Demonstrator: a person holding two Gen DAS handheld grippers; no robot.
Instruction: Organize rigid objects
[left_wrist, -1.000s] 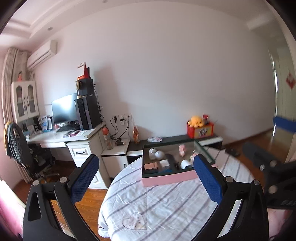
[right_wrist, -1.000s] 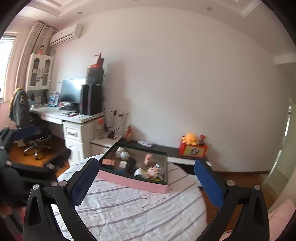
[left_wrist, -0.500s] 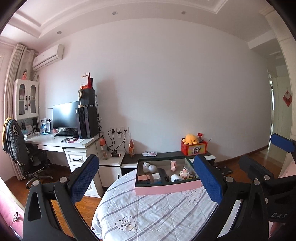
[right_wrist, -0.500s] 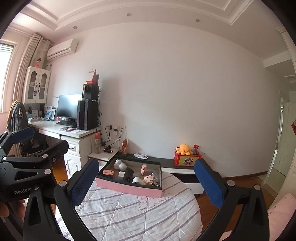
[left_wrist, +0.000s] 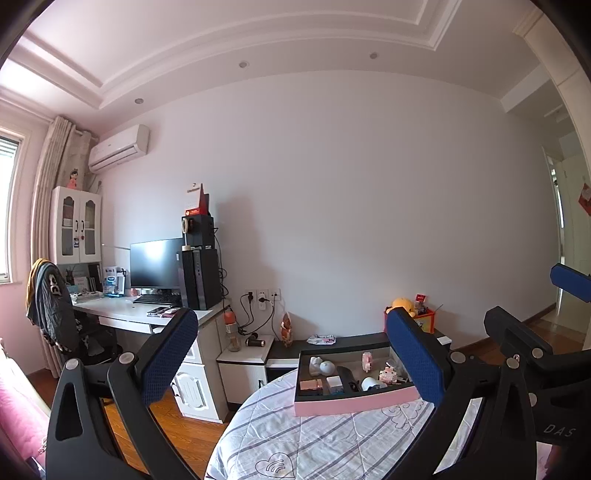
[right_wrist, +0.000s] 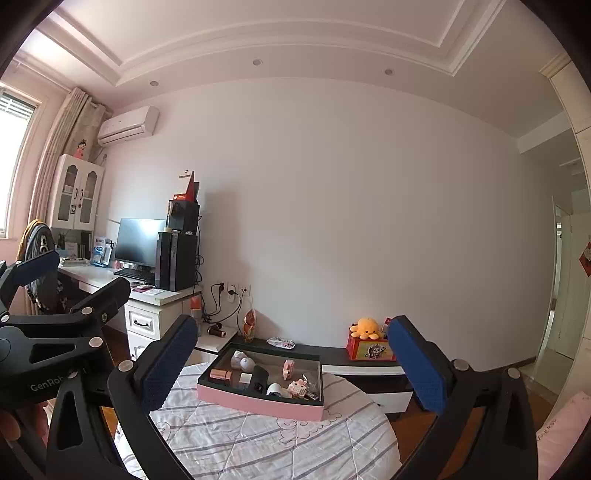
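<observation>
A pink box with a dark inside (left_wrist: 351, 404) (right_wrist: 258, 400) sits at the far side of a round table under a striped quilt (left_wrist: 332, 439) (right_wrist: 266, 443). Inside lie several small items: white figurines (right_wrist: 242, 361), a pink case (right_wrist: 221, 375), a pink block toy (right_wrist: 298, 387), a white cup (right_wrist: 274, 388). My left gripper (left_wrist: 295, 360) is open, held high and well short of the box, holding nothing. The right gripper (right_wrist: 295, 363) is open too, empty, and also back from the box. Each gripper shows at the edge of the other's view.
Beyond the table stand a low dark-topped cabinet (right_wrist: 332, 356) with an orange plush on a red box (right_wrist: 365, 341), a white desk (left_wrist: 147, 314) with monitor and computer tower, and an office chair (left_wrist: 51, 314). Wood floor (left_wrist: 177, 417) lies left; a doorway (right_wrist: 565, 295) opens right.
Both grippers have risen and tilted upward, so the table and box sit lower and smaller in view and more ceiling shows. Both stayed open.
</observation>
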